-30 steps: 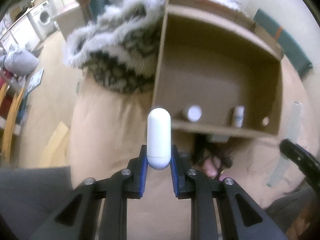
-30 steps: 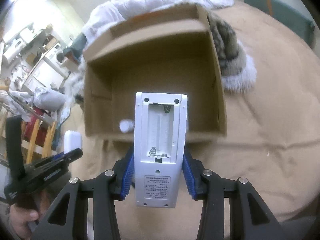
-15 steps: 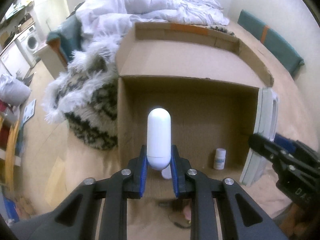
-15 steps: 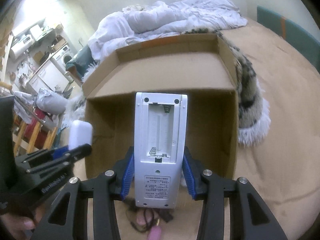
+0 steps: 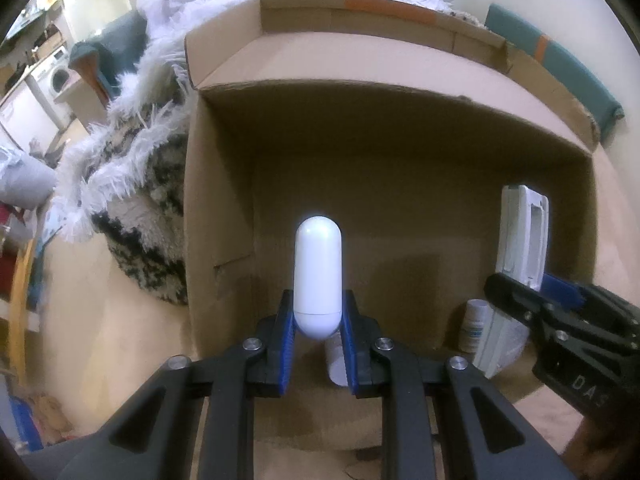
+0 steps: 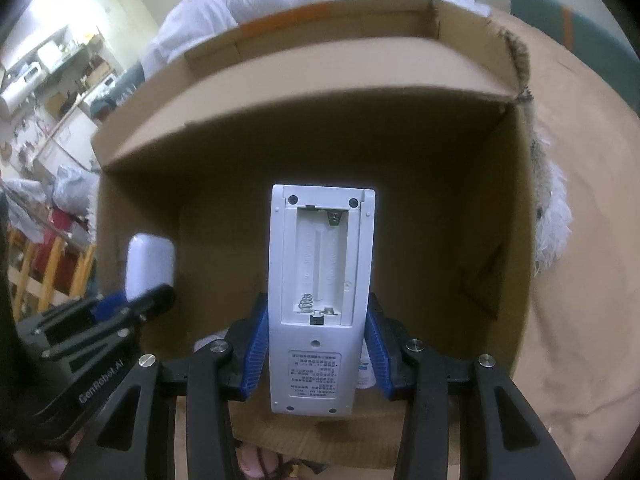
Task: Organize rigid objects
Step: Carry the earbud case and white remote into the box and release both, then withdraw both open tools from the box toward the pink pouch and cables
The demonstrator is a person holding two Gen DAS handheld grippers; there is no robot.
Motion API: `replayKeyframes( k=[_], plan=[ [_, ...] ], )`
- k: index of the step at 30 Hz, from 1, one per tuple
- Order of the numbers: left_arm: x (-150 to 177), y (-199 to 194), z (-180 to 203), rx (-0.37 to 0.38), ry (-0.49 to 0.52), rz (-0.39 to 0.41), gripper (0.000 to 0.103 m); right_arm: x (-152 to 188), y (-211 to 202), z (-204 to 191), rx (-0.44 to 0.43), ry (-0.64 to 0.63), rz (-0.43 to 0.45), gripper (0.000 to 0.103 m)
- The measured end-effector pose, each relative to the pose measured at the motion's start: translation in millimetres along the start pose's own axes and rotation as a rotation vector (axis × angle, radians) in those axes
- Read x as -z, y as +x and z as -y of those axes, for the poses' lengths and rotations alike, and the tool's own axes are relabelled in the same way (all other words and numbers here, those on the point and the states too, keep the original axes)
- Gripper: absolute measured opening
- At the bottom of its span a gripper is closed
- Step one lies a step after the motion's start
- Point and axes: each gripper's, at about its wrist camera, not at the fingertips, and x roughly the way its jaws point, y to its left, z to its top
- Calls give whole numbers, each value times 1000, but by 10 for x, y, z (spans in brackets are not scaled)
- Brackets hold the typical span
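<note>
Two claws show in both views, each clamped on a white thing above an open cardboard box [image 5: 400,184]. In the left wrist view the left claw [image 5: 316,336] sits at bottom centre, its blue pads pressed on the lower end of a white capsule-shaped case [image 5: 318,268] that stands upright between them. At the right edge of that frame the right claw [image 5: 532,292] grips a white remote control [image 5: 522,232]. In the right wrist view the remote control [image 6: 320,292] fills the centre, back side facing the camera, battery bay uncovered and without cells, with the blue pads closed on its lower sides. The capsule-shaped case [image 6: 149,266] appears at middle left of that frame. Inside the box, low in the left wrist frame, stands a small white bottle [image 5: 474,326], and another white bottle [image 5: 336,364] shows partly behind the left claw. A shaggy black-and-white blanket [image 5: 132,184] lies left of the box.
</note>
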Motion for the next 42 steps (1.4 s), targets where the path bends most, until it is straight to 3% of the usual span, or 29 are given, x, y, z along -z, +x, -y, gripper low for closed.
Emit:
replayKeyframes(
  k=[15, 29, 30, 32, 36, 37, 41, 42],
  plan=[
    [134, 208, -25, 17, 1, -44, 19, 19, 310, 158, 33, 76, -107, 47],
    [183, 247, 57, -23, 21, -42, 19, -53, 318, 224, -5, 94, -101, 48],
    [174, 232, 73, -24, 22, -43, 19, -60, 308, 222, -12, 95, -96, 49],
    [184, 236, 81, -17, 23, -51, 19, -79, 277, 214, -25, 93, -80, 64],
    [186, 233, 111, -17, 32, -61, 20, -125, 177, 164, -84, 101, -41, 76],
    [178, 233, 111, -16, 33, -62, 22, -136, 162, 158, -90, 100, -34, 80],
    [155, 186, 128, -29, 44, -46, 60, -152, 135, 146, -109, 101, -8, 90],
    [150, 161, 134, -36, 47, -32, 63, -153, 129, 144, -107, 98, -1, 90]
  ],
)
